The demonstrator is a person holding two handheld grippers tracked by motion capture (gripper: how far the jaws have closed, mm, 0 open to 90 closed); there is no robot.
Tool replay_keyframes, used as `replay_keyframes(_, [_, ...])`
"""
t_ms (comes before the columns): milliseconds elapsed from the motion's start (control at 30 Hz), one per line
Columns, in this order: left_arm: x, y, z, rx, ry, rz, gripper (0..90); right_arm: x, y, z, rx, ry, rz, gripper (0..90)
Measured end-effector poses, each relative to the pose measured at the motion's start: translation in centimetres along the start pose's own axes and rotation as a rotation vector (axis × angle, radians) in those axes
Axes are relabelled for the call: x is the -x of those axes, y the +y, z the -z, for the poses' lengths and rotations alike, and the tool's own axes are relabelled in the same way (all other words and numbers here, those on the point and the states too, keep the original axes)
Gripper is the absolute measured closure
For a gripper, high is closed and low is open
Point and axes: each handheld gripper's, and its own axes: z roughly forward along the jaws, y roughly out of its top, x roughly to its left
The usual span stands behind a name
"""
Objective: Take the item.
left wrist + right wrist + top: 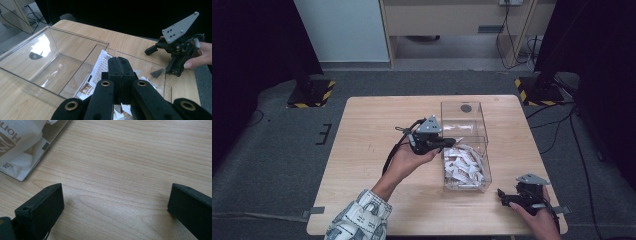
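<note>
Left gripper (pixel 451 142), fingers together and empty, hovers over the packets (pixel 463 167) heaped in the near compartment of the clear box (pixel 464 107) on the bench (pixel 362 150). Right gripper (pixel 502 196), fingers apart, rests nearby. Packets look light, thin, crinkly and slippery; best pinched at an exposed edge.

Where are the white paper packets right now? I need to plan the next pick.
In the high view, the white paper packets lie heaped in the near compartment of the clear plastic box, right of the table's middle, just beside the shut left gripper.
</note>
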Motion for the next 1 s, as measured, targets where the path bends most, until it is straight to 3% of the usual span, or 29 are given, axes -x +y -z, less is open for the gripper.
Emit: replay_keyframes(1000, [-1.2,-0.4,2.5,0.034,0.037,0.009,89.5,0.0,0.0,0.0,-0.001,0.001,0.002,0.8])
